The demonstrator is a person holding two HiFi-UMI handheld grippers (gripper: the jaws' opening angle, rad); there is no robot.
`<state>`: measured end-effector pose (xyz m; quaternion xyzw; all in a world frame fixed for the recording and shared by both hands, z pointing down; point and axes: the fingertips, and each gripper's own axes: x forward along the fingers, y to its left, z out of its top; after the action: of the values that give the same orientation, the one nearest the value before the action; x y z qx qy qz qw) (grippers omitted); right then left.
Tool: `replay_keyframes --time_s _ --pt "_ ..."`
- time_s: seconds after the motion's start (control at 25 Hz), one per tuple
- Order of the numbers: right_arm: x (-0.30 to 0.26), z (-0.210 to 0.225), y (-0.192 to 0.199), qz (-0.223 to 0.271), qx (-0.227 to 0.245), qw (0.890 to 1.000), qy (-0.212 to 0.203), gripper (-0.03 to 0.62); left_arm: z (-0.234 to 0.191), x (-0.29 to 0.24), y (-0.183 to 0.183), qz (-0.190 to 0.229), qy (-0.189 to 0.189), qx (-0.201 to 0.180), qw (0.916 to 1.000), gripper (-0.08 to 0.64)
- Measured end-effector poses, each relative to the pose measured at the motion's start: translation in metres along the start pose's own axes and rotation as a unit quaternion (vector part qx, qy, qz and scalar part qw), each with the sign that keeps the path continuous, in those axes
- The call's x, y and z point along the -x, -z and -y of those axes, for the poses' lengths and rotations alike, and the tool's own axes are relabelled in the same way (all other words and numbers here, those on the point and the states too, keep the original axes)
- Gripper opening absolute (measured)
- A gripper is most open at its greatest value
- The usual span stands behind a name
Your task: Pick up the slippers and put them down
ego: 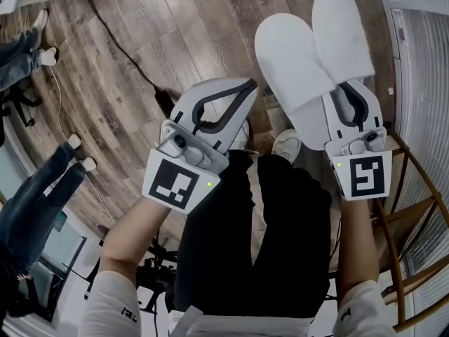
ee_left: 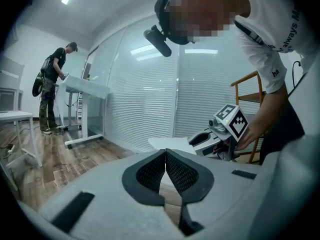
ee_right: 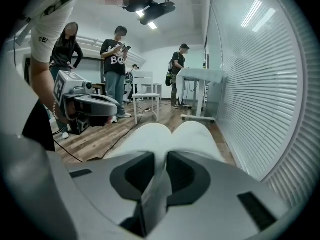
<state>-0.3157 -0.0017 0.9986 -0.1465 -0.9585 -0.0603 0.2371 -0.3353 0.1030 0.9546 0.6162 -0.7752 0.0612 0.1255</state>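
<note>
Two white slippers hang in the air above the wood floor, their heels pinched together in my right gripper, which is shut on them. In the right gripper view the slippers stick out past the jaws, side by side. My left gripper is held level with it at the left, jaws shut with nothing between them. The left gripper view shows its black pads touching at the tips, and the right gripper with a slipper beyond.
A wooden chair stands at the right, beside a wall of white blinds. A black cable runs across the wood floor. Other people's legs are at the left; people and a desk stand farther off.
</note>
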Motion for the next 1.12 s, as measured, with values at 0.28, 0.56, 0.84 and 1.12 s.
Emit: replay_keyframes --time_s 0.28,0.56,0.84,1.12 --pt "-0.05 -0.004 0.075 -0.008 0.026 0.999 -0.036 0.063 -0.021 -0.036 0.073 0.003 0.022 -0.016 0.9996 0.012" --pt "-0.097 -0.01 0.155 -0.033 0.05 0.996 -0.066 0.063 -0.032 -0.071 0.156 -0.012 0.05 -0.017 0.9986 0.012" --pt "-0.132 -0.006 0.224 -0.051 0.051 0.995 -0.069 0.063 -0.032 -0.096 0.224 -0.011 0.05 -0.015 0.9986 0.012" --pt "-0.156 -0.022 0.273 -0.068 0.011 0.995 -0.073 0.063 -0.02 -0.11 0.276 -0.021 0.048 -0.008 0.9986 0.013"
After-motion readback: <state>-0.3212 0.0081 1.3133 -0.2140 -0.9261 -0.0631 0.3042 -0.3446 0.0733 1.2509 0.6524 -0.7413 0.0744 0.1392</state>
